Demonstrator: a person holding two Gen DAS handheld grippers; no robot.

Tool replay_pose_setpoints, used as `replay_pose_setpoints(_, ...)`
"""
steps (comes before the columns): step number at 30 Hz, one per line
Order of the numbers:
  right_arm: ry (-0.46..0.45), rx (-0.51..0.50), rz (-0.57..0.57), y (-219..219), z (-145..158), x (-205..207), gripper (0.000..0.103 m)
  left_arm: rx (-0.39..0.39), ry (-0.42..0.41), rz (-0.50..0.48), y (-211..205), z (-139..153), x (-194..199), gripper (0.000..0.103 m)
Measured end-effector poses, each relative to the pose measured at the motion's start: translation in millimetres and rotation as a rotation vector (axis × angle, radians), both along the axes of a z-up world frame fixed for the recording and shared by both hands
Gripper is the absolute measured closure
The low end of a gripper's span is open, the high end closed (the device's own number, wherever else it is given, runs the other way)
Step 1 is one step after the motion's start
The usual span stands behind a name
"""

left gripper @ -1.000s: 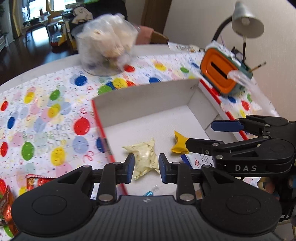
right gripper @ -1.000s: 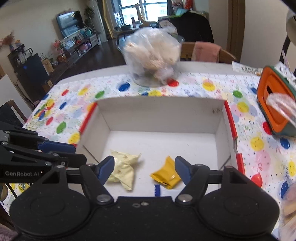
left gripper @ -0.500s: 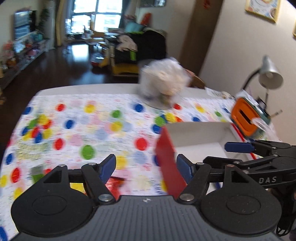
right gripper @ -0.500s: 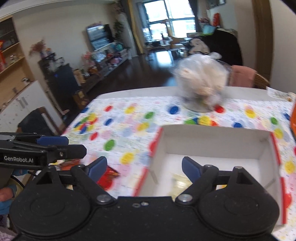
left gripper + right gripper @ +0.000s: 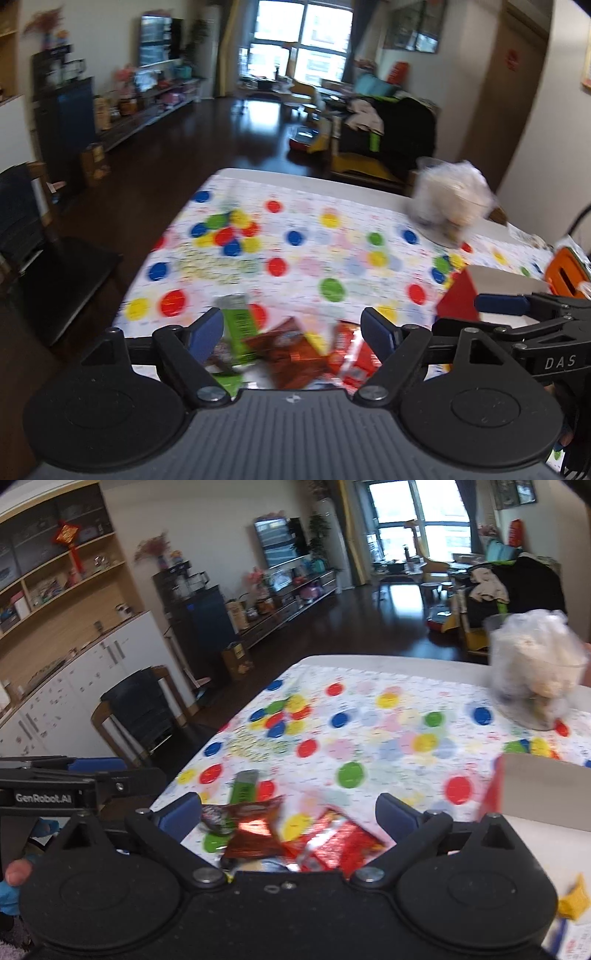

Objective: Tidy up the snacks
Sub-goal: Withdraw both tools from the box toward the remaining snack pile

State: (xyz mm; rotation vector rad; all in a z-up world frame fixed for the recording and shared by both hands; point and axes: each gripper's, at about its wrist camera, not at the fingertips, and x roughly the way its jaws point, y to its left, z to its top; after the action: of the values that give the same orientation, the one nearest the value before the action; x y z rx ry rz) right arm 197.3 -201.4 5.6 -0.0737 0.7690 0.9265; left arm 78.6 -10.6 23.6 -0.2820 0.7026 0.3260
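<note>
Living room with dark floor behind; table covered by a white cloth with coloured polka dots (image 5: 332, 236). We see the left gripper (image 5: 293, 330), black with blue pads, jaws spread wide, nothing between them, hovering over a loose pile of snack packets near the table's front edge. Right gripper (image 5: 290, 812) likewise wide open and empty, above the same pile.

Pile as landmark: a dark red-brown foil packet (image 5: 291, 354) in the middle, a bright red crinkled foil packet (image 5: 351, 360) touching it on the right, a green rectangular packet (image 5: 238, 326) on the left side, partly under the left gripper's left finger (image 5: 205, 332). Blur hides packet labels.

Right of the pile stands a white cardboard box with a red outer wall (image 5: 460, 301); in the right wrist view a small yellow packet (image 5: 574, 901) lies inside it. Well beyond the pile, a clear plastic bag of pale puffy snacks (image 5: 535, 668) sits at the far right of the cloth. An orange and green container (image 5: 567, 271) is beyond the box.
</note>
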Motion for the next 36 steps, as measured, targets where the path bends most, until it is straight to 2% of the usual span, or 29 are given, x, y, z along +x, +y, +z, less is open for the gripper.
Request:
replay_pose_setpoints(9, 0.016, -0.052, 0.021, 49.4, -19.2, -23.3, 0.0, -0.028, 0.023, 0.082, 49.3, -9.5, -41.8, 0.02)
replay_pose_setpoints(20, 0.041, -0.121, -0.053, 71.6, -51.5, -24.1, 0.0, -0.056, 0.063, 0.089, 88.6, -32.1, -56.4, 0.02)
replay_pose_setpoints(26, 0.051, -0.169, -0.098, 69.0, -67.9, -22.8, 0.0, -0.075, 0.09, 0.065, 100.5, -53.7, -52.5, 0.02)
replay_pose_setpoints(36, 0.039, -0.239, -0.149, 59.2, -84.4, -25.5, 0.002, -0.106, 0.116, -0.054, 98.0, -90.7, -30.2, 0.02)
